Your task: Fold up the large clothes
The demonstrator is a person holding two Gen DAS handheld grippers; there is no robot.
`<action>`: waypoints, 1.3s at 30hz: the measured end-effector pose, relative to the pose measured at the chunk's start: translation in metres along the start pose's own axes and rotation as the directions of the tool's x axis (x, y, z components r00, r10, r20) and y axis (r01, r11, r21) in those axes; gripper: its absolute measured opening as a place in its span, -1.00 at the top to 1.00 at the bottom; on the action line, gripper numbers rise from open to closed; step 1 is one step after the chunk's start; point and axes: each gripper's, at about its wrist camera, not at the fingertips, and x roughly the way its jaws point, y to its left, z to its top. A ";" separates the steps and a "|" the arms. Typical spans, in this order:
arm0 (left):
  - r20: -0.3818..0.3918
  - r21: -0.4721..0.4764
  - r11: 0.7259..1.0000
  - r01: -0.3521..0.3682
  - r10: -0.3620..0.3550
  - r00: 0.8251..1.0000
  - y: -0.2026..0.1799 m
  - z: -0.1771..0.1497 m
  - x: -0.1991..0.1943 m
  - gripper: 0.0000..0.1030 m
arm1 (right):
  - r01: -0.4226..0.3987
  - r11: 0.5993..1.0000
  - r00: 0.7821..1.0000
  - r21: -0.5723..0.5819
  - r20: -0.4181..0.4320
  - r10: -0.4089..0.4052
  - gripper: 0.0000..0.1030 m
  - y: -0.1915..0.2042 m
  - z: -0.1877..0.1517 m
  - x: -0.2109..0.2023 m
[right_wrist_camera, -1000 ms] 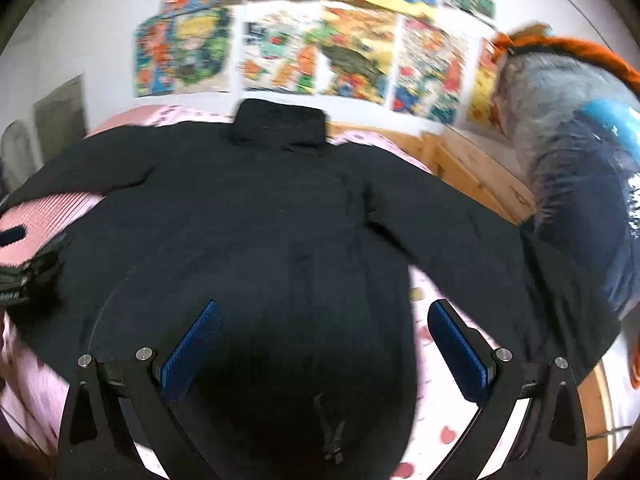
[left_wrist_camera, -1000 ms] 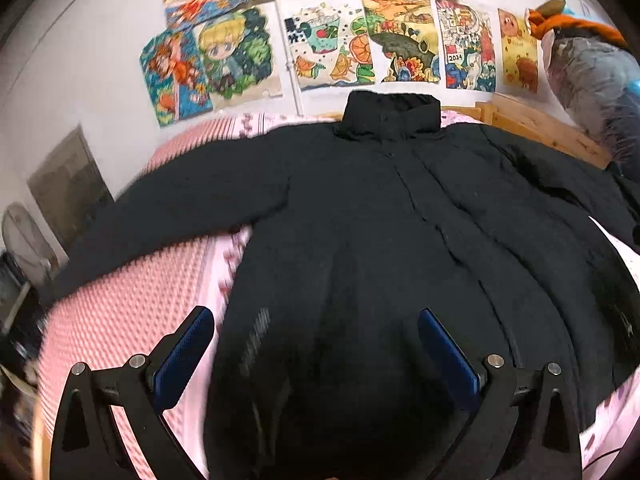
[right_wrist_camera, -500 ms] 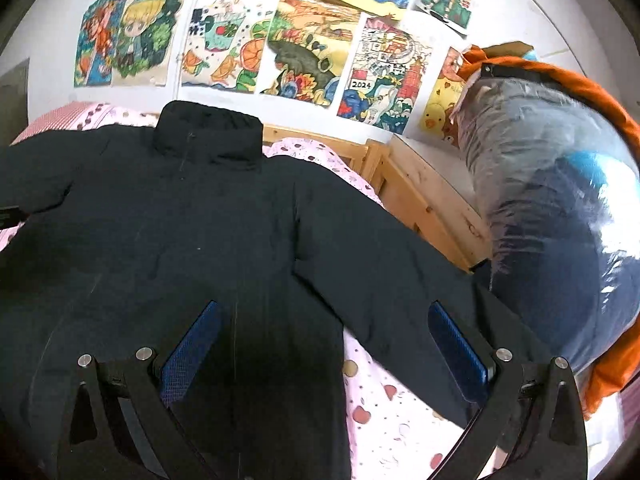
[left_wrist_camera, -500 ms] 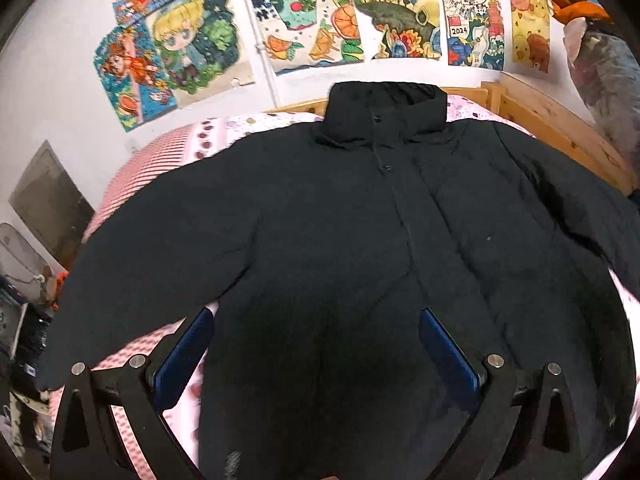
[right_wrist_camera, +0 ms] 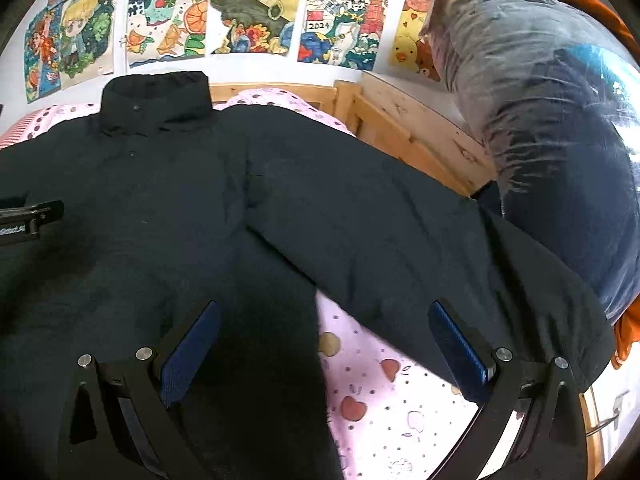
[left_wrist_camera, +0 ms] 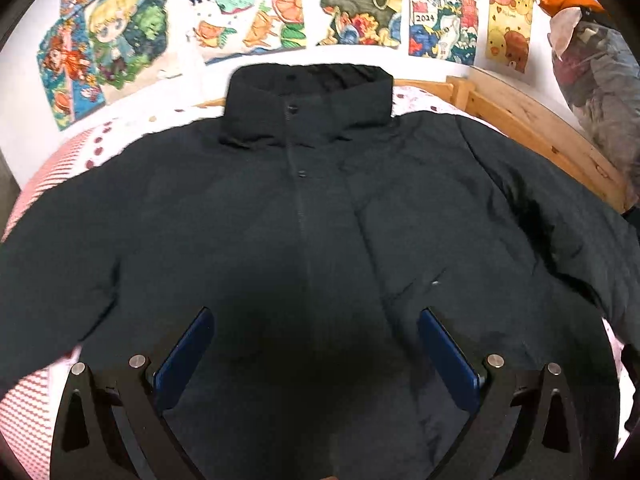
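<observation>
A large black padded jacket (left_wrist_camera: pixel 304 216) lies front up on a pink bed, collar toward the wall, both sleeves spread outward. My left gripper (left_wrist_camera: pixel 316 344) is open and empty, hovering over the jacket's lower front. In the right wrist view the jacket (right_wrist_camera: pixel 160 200) fills the left side and its right sleeve (right_wrist_camera: pixel 400 248) runs down to the right. My right gripper (right_wrist_camera: pixel 324 348) is open and empty above the gap between the body and that sleeve. The left gripper (right_wrist_camera: pixel 24 216) shows at the left edge of that view.
The pink patterned bedsheet (right_wrist_camera: pixel 380 392) shows beside the sleeve. A wooden bed frame (right_wrist_camera: pixel 404 132) borders the right side. A big plastic-wrapped bundle (right_wrist_camera: pixel 552 120) stands to the right. Colourful posters (left_wrist_camera: pixel 352 12) cover the wall behind.
Both grippers have moved forward toward the collar, and the right one has swung right over the sleeve. Both stay open. The jacket has not moved.
</observation>
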 end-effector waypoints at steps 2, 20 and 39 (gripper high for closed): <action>-0.015 -0.008 1.000 0.014 -0.014 1.000 -0.007 0.002 0.009 -1.00 | 0.014 1.000 1.000 0.002 -0.006 -0.014 -0.98 -0.007 -0.005 0.003; -0.053 0.179 0.982 0.063 -0.055 0.997 -0.121 0.011 0.049 -1.00 | -0.048 0.930 0.997 0.365 0.071 0.024 -0.98 -0.169 -0.120 -0.017; -0.026 0.288 0.957 -0.038 0.048 0.999 -0.152 -0.014 0.059 -1.00 | -0.195 0.765 0.979 0.613 0.166 0.117 -0.69 -0.225 -0.144 0.030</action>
